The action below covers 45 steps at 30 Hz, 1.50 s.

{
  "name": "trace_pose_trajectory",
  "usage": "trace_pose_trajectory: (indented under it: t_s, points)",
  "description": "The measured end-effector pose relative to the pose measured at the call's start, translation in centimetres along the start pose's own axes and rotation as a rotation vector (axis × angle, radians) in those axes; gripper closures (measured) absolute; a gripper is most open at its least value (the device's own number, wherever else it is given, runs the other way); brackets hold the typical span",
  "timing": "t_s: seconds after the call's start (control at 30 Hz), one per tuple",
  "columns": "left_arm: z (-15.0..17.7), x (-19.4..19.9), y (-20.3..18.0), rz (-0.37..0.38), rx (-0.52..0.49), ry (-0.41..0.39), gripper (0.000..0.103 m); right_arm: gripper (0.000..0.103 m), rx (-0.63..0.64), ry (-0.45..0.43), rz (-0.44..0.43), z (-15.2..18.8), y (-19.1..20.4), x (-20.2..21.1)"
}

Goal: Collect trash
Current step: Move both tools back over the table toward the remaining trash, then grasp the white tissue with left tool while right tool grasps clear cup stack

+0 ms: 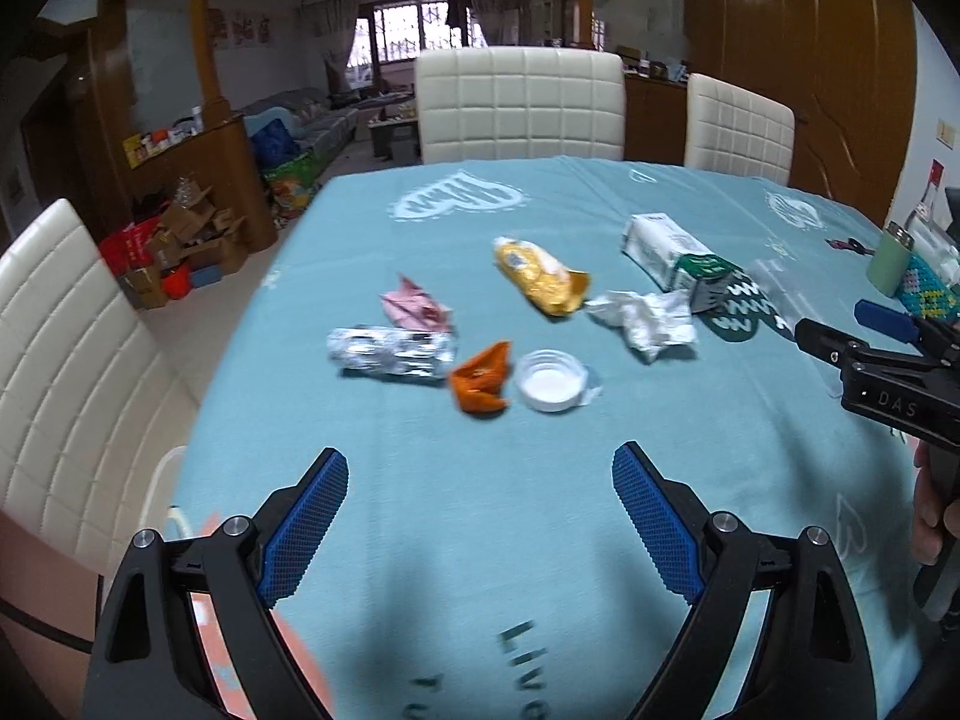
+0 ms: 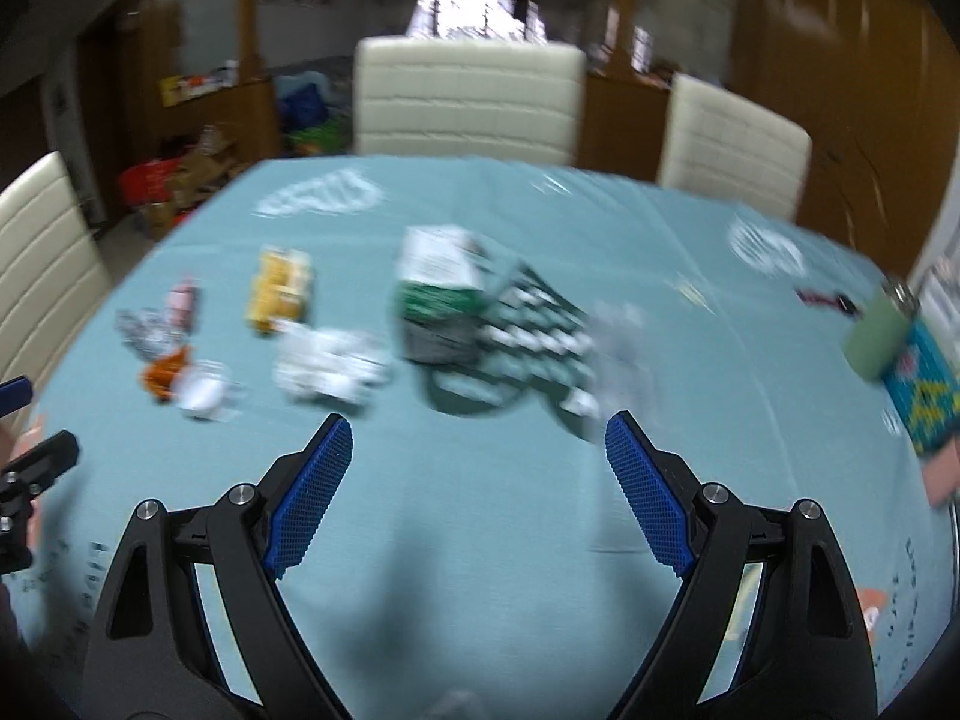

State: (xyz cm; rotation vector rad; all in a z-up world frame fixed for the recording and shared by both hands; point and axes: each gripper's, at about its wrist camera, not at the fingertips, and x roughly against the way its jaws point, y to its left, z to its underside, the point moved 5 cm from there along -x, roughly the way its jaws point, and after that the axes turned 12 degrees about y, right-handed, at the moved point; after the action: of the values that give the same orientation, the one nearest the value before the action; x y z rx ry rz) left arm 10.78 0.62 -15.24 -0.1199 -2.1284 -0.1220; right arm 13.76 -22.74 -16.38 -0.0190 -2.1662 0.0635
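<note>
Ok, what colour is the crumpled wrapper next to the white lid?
Orange wrapper, just left of the white lid; clearest in the left wrist view.

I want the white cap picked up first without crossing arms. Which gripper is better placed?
Left. The white cap lies just ahead of the open left gripper; from the right gripper it sits far off to the left.

cream padded chairs [image 1: 519, 105]: three
crumpled wrappers [image 1: 540, 276]: five
white plastic lid [image 1: 551, 380]: one
green-white carton [image 1: 672, 252]: one
</note>
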Motion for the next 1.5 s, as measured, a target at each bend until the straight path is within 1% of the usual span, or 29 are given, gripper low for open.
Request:
trace_pose_trajectory:
  t_s: [0.07, 0.2, 0.33, 0.43, 0.53, 0.57, 0.6, 0.63, 0.67, 0.73, 0.8, 0.9, 0.97, 1.0, 1.03, 1.07, 1.13, 1.23, 1.3, 1.5]
  points:
    - [-0.5, -0.9, -0.9, 0.014, 0.004, 0.023, 0.015, 0.020, -0.014, 0.044, 0.017, 0.4, -1.9, -1.3]
    - [-1.3, -2.9, -2.9, 0.028, 0.022, 0.064, 0.015, 0.026, -0.023, 0.096, 0.024, 0.8, -3.6, -3.2]
    - [-1.6, -4.2, -4.0, 0.039, 0.027, 0.100, 0.015, 0.026, -0.037, 0.120, 0.010, 1.0, -4.9, -4.6]
    - [-2.4, -4.8, -5.0, 0.028, 0.014, 0.101, 0.015, 0.025, -0.043, 0.122, 0.021, 0.9, -5.6, -5.2]
    - [-4.0, -5.2, -6.5, 0.022, -0.016, 0.076, 0.015, 0.026, -0.080, 0.139, 0.007, 0.5, -6.5, -6.1]
    - [-4.4, -5.4, -6.9, 0.020, -0.026, 0.070, 0.015, 0.031, -0.085, 0.144, -0.004, 0.4, -6.6, -6.2]
    - [-5.0, -5.6, -7.3, 0.020, -0.036, 0.066, 0.015, 0.044, -0.091, 0.151, -0.020, 0.3, -6.7, -6.5]
    - [-5.5, -5.9, -7.9, 0.020, -0.051, 0.062, 0.015, 0.047, -0.093, 0.163, -0.031, 0.2, -6.8, -6.9]
    - [-6.1, -6.3, -8.5, 0.018, -0.064, 0.060, 0.015, 0.057, -0.093, 0.153, -0.024, 0.0, -6.8, -6.9]
    - [-6.9, -7.2, -9.4, 0.018, -0.086, 0.064, 0.015, 0.060, -0.090, 0.147, -0.058, -0.5, -6.6, -7.1]
    - [-7.7, -8.3, -10.1, 0.007, -0.100, 0.080, 0.015, 0.060, -0.089, 0.137, -0.076, -1.1, -6.3, -7.2]
    - [-8.6, -9.4, -10.8, 0.011, -0.105, 0.086, 0.015, 0.060, -0.078, 0.119, -0.082, -1.5, -5.8, -7.4]
    - [-8.8, -9.8, -11.1, 0.008, -0.116, 0.094, 0.016, 0.060, -0.075, 0.122, -0.093, -1.5, -5.5, -7.8]
    - [-8.9, -10.1, -11.1, -0.006, -0.122, 0.092, 0.024, 0.060, -0.072, 0.118, -0.089, -1.5, -5.5, -7.8]
    - [-8.9, -10.3, -11.2, -0.011, -0.126, 0.098, 0.037, 0.060, -0.070, 0.117, -0.092, -1.5, -5.4, -7.8]
    - [-8.8, -10.7, -11.2, 0.001, -0.129, 0.117, 0.045, 0.060, -0.071, 0.117, -0.097, -1.6, -5.4, -7.8]
    - [-8.6, -10.9, -10.9, 0.060, -0.104, 0.128, 0.066, 0.060, -0.070, 0.117, -0.097, -1.6, -5.3, -7.8]
    - [-8.4, -10.6, -11.1, 0.066, -0.114, 0.121, 0.077, 0.060, -0.071, 0.117, -0.099, -1.6, -5.4, -7.8]
    - [-8.3, -10.1, -11.1, 0.067, -0.115, 0.110, 0.080, 0.060, -0.068, 0.116, -0.100, -1.5, -5.3, -7.7]
    - [-7.7, -8.0, -10.5, 0.084, -0.111, 0.086, 0.082, 0.060, -0.055, 0.093, -0.087, -1.5, -4.7, -6.4]
